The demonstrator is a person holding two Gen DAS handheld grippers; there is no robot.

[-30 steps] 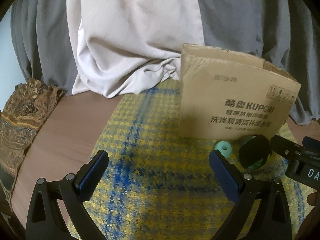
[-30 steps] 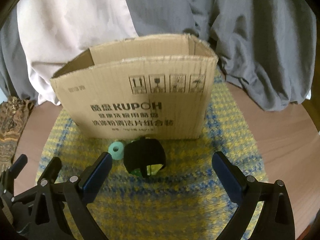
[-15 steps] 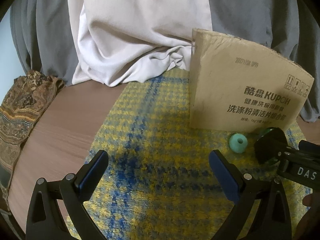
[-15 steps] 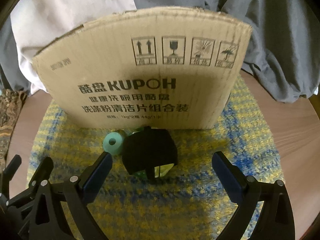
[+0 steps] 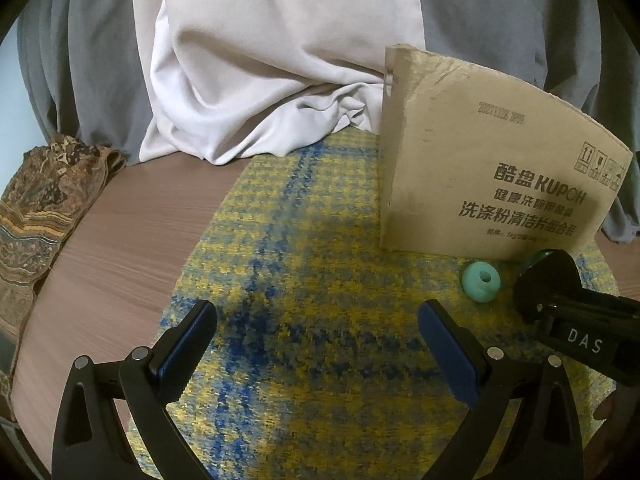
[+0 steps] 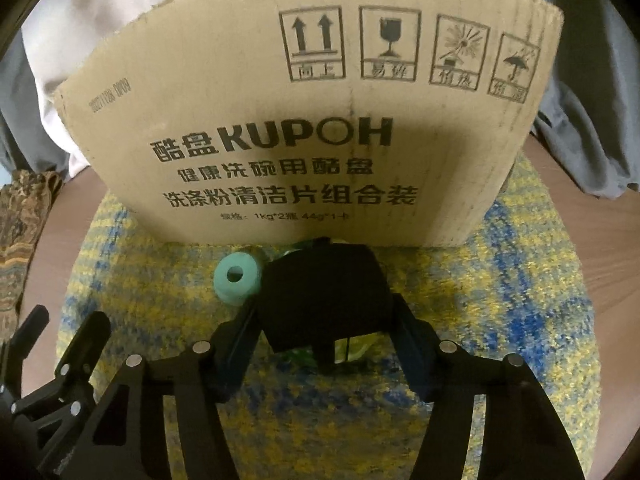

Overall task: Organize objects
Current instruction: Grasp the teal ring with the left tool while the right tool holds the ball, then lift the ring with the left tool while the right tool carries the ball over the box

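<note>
My right gripper [image 6: 324,340] is closing around the black boxy object [image 6: 326,300], near the brown cardboard box [image 6: 320,128]. My left gripper [image 5: 316,340] gapes wide over the yellow-blue woven mat [image 5: 304,280], holding nothing.

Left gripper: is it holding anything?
No, the left gripper is open over the mat, nothing between its jaws.
</note>
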